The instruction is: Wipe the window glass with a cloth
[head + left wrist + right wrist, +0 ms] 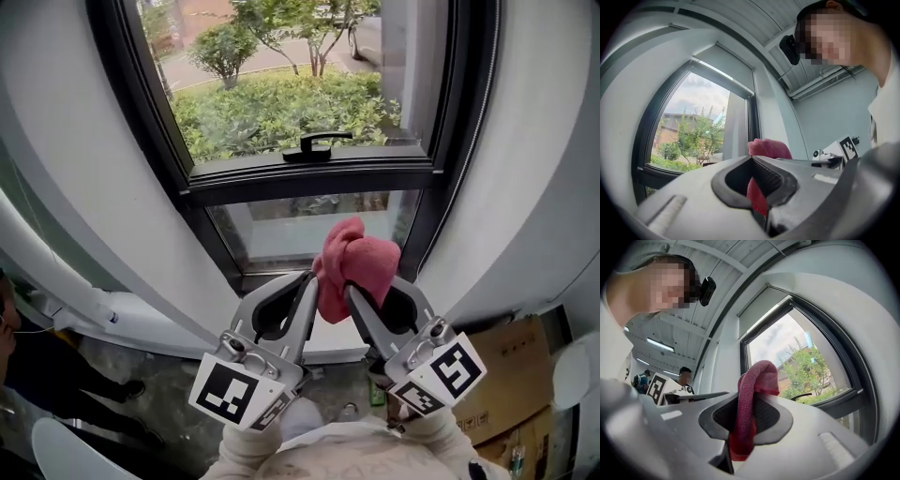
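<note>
Pink cloth bunched up, clamped tight in both left gripper and right gripper, close to the lower window glass dead ahead, neither side clearly nearer.

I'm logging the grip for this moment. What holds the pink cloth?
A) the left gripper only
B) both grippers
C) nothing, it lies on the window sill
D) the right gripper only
B: the pink cloth is pinched between the jaws of the left gripper and of the right gripper, as each gripper's own view shows.
</note>
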The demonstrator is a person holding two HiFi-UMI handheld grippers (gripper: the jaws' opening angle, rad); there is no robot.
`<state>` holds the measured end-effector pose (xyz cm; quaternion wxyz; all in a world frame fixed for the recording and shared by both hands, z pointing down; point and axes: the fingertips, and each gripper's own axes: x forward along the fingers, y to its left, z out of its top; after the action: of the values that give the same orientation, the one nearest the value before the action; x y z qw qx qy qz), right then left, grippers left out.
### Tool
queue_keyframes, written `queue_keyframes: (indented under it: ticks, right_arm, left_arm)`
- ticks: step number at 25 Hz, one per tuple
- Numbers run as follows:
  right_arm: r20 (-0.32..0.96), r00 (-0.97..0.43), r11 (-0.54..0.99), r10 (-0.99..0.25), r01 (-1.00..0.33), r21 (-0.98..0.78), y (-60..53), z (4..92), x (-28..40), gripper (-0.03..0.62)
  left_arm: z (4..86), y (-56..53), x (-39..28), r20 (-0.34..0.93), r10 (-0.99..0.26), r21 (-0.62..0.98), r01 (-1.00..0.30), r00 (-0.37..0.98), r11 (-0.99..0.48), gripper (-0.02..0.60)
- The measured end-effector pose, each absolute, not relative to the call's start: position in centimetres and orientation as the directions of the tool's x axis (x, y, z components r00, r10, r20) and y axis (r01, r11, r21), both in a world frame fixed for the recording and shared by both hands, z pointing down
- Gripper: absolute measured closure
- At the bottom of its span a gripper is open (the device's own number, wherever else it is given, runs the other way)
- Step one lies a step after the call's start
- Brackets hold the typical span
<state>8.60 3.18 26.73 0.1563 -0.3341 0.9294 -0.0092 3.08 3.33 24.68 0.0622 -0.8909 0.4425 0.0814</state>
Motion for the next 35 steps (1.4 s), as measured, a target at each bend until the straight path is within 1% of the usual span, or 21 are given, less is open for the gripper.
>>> queue_keyframes:
  ticks: [6,13,20,26,35]
  right_arm:
    - [-0.259,-0.724,0.767,-0.640,-0.624,-0.150,-0.7,28.3,7.2,0.505]
    - [-0.247,-0.702,0.742,-0.668,-0.655,-0.145,-5.9,28.1,3.1,0.505]
    - [-0.273,-0.682,0.726,-0.678,-0.681,-0.100,-11.6,26.2,-2.5,0.505]
    - [-0.296,-0.652,0.692,-0.698,-0.721,-0.045,-15.0,24.1,-5.9,0.505]
    - [-0.261,-0.646,0.674,-0.718,-0.738,-0.028,-20.7,23.9,-8.2,0.505]
  left_arm:
    - [25.8,-0.5,1.4,-0.189,-0.784,-0.017,-0.800,0.591,-0.600,0.581]
    - [25.6,-6.0,-2.5,-0.191,-0.763,-0.001,-0.777,0.618,-0.629,0.581]
    - [24.3,-11.7,-7.1,-0.206,-0.723,-0.033,-0.743,0.659,-0.668,0.581]
    - [22.8,-14.8,-10.3,-0.234,-0.679,-0.062,-0.708,0.696,-0.704,0.581]
    - [23.2,-18.7,-13.2,-0.258,-0.699,-0.023,-0.727,0.667,-0.686,0.581]
